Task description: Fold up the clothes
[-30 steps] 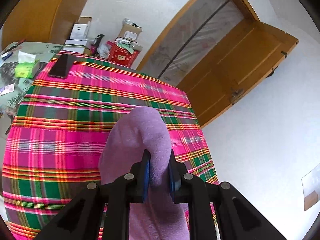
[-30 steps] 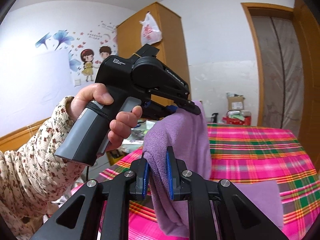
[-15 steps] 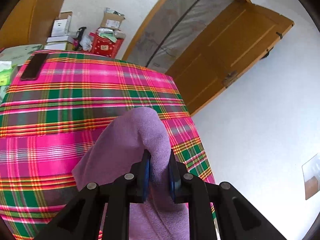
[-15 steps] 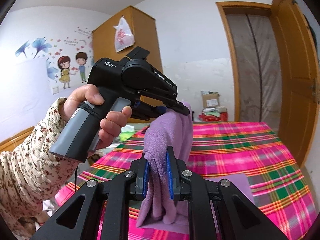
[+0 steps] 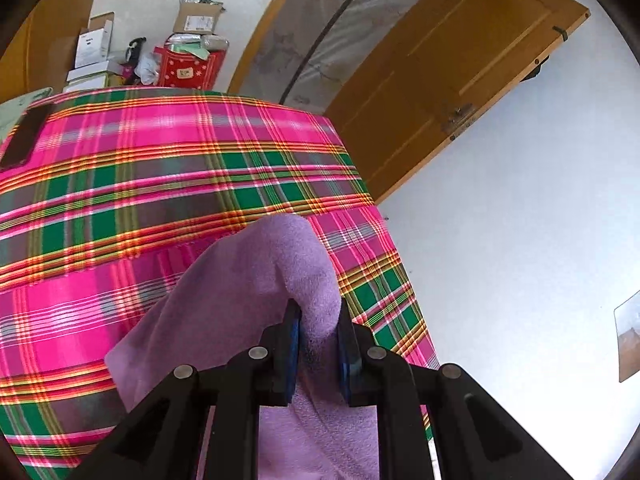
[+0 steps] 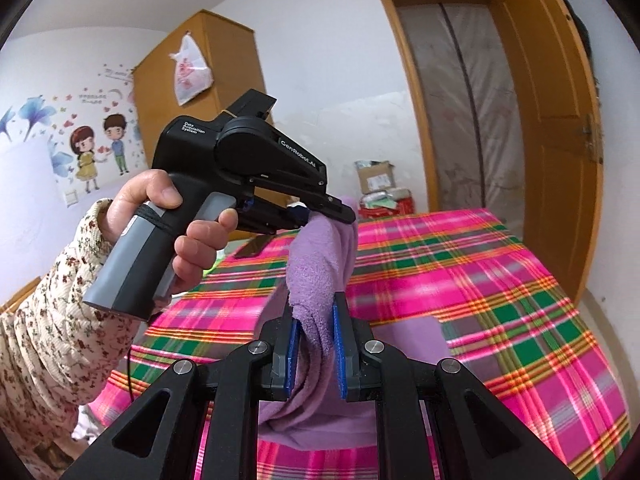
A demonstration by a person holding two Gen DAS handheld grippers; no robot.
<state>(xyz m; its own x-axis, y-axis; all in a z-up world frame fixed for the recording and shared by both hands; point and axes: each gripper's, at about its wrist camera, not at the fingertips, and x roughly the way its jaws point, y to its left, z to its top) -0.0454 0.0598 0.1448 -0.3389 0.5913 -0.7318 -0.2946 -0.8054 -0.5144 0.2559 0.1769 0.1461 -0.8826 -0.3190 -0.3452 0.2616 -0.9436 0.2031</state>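
Both hand-held grippers pinch the same purple fleece garment (image 6: 320, 264).

Left hand-held gripper (image 5: 318, 340): blue pads pressed onto a raised fold of the fleece; cloth bulges up past the fingertips. In the right wrist view this gripper (image 6: 320, 216) is carried by a hand (image 6: 160, 216) in a floral sleeve (image 6: 52, 320), lifting one end of the garment above the bed.

Right hand-held gripper (image 6: 314, 344): pads closed on the lower run of the same fleece, which hangs taut between the two grips.

The rest of the garment lies flat on the pink-and-green plaid bedcover (image 5: 140, 184), near the bed's near edge. A dark phone (image 5: 24, 140) lies at the far left corner.
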